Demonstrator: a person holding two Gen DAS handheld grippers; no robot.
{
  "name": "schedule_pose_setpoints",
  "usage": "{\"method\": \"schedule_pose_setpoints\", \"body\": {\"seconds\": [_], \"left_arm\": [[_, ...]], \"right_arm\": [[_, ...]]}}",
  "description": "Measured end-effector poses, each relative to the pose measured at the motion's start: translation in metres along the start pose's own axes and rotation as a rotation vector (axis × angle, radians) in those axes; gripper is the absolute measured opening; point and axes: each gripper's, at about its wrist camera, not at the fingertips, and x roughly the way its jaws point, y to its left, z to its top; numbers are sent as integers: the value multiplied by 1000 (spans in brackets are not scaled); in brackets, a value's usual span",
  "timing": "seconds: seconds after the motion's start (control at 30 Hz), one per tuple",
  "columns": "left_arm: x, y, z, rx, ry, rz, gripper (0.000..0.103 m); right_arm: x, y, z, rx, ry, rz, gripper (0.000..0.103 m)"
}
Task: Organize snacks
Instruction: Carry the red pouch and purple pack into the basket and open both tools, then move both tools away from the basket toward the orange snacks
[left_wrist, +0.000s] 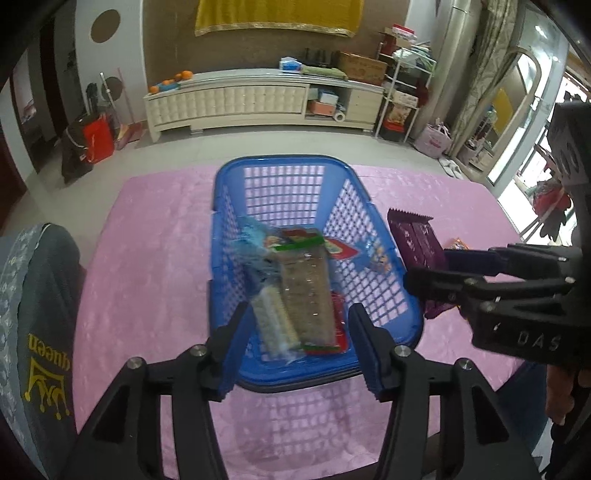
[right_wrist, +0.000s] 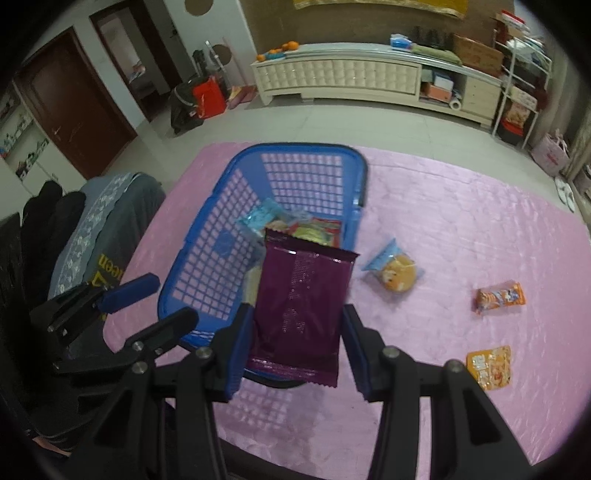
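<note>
The basket (right_wrist: 207, 258) sits on the counter (right_wrist: 461, 229), snacks inside; three snack packets (right_wrist: 500, 297) lie to its right.

1. The left gripper (left_wrist: 297, 345) is a black plastic frame of angular, cut-out arms, with round silver screws at its joints.
2. Its two fingers (left_wrist: 229, 354) carry flat blue pads with ridged edges.
3. The right gripper (right_wrist: 295, 350) has the same black frame, silver screws and blue pads.
4. Seen from the left wrist, its black body bears the pale raised letters "DAS".

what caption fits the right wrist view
Right gripper holds a purple snack packet over the blue basket; three snacks remain on the pink tablecloth.
</note>
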Motion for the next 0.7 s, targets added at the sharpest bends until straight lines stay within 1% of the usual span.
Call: {"method": "schedule_pose_setpoints", "body": {"seconds": [0.17,0.3,0.4,0.47,0.5,0.6,0.7], "left_arm": [[-4,13,-4,-12,-4,1,52],[-6,21,-5,-19,-7,-2,56],[-5,25,-5,-24,-3,-7,56],[-4,27,-6,-27,-4,-10,56],[-4,27,-6,-30,-3,-12,56],[-4,28,-7,-37,-3,-21,56],[-3,26,-7,-31,3,-21,58]], "right_arm": [[12,13,2,-11,22,-19,52],[19,17,4,-9,34,-44,53],[22,21,4,-16,35,-82,53],[25,23,5,-16,45,-126,54],[27,22,5,-12,52,-136,56],[29,21,4,-10,76,-124,69],[22,20,2,-16,54,-137,75]]}}
